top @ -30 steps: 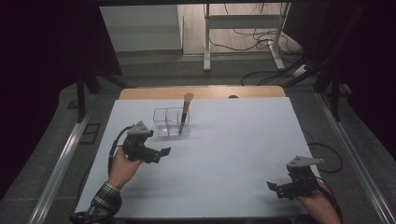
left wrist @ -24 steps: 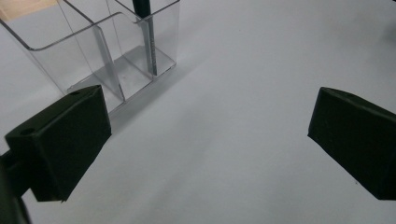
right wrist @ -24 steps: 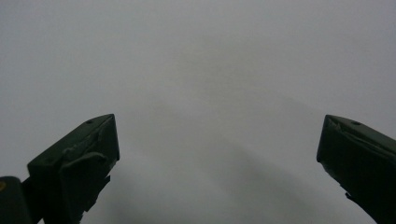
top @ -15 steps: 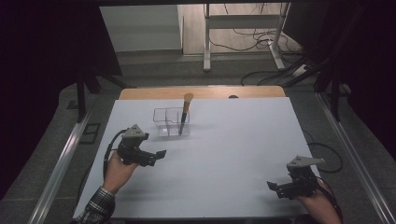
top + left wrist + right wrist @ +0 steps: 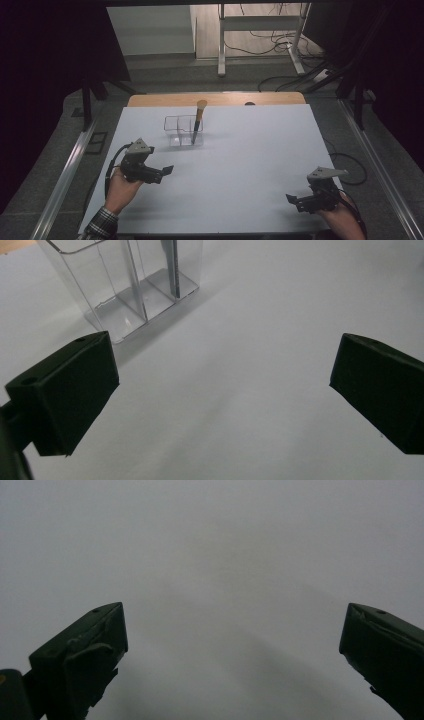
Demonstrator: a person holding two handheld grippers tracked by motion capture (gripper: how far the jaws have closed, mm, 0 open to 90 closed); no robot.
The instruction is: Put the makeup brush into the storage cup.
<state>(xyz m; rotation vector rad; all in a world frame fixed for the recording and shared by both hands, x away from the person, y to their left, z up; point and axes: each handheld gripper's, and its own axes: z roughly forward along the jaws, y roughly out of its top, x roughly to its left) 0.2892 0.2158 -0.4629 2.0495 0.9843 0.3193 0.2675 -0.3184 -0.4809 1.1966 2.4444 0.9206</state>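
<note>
A clear plastic organizer (image 5: pixel 183 129) with compartments stands on the white table (image 5: pixel 250 150), toward the back and left of centre. A makeup brush (image 5: pixel 197 121) with a tan tip stands upright in its right compartment. My left gripper (image 5: pixel 167 171) is held open near the table's front left, pointing right, below and left of the organizer. In the left gripper view the organizer (image 5: pixel 125 285) sits at the upper left, beyond the wide-apart jaws. My right gripper (image 5: pixel 291 199) stands open near the front right corner, over bare table.
A wooden strip (image 5: pixel 215 99) runs along the table's far edge. Beyond it are a metal stand (image 5: pixel 260 30) and cables on the floor. Metal rails (image 5: pixel 65 170) flank the table on both sides.
My left gripper has drawn back toward the front left, away from the organizer. The right gripper has stayed in place.
</note>
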